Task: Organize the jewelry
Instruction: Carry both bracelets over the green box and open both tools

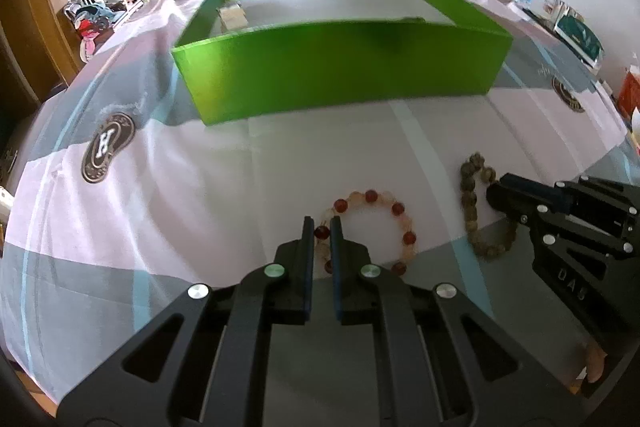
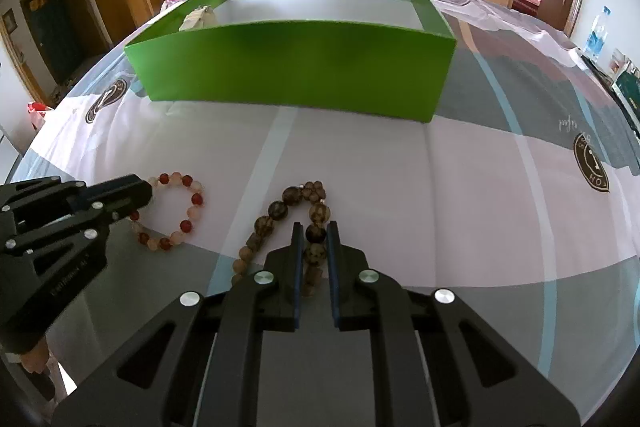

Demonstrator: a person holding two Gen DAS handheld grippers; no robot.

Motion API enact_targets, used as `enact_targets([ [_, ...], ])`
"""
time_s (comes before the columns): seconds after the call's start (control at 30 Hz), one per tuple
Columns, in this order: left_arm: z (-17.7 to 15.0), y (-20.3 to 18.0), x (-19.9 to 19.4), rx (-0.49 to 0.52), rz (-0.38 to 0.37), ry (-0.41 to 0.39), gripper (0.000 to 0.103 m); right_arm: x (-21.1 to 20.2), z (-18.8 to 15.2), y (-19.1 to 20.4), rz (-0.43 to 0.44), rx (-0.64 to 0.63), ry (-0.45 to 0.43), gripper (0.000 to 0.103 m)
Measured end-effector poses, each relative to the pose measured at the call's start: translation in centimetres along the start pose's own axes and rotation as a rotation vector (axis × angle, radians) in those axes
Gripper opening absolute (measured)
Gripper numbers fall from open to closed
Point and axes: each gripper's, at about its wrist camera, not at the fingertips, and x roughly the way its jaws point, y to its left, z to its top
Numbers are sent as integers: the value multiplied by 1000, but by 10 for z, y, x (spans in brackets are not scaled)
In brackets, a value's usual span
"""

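both tools had pinched single beads: left tool (image 1: 322, 233) on the red bracelet (image 1: 370, 231), right tool (image 2: 315, 235) on the brown strand (image 2: 280, 223); round beads could slip free on lifting.

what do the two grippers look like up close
Both are matte black. The left gripper and the right gripper each have two flat fingers lined with blue pads, angular cut-out frames and round silver screw heads. Small white lettering marks each one's side.

Red bracelet (image 1: 368, 231), brown bracelet (image 2: 280, 227) on cloth
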Motion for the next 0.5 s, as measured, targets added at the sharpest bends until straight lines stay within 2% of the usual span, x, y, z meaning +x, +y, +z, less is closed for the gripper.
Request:
enact_targets([
  [0.13, 7, 5, -12, -8, 7, -35, 8, -12, 6, -1, -8, -3, -34, 11],
  [0.5, 42, 15, -54, -24, -4, -143, 8, -66, 42, -4, -46, -32, -202, 11],
])
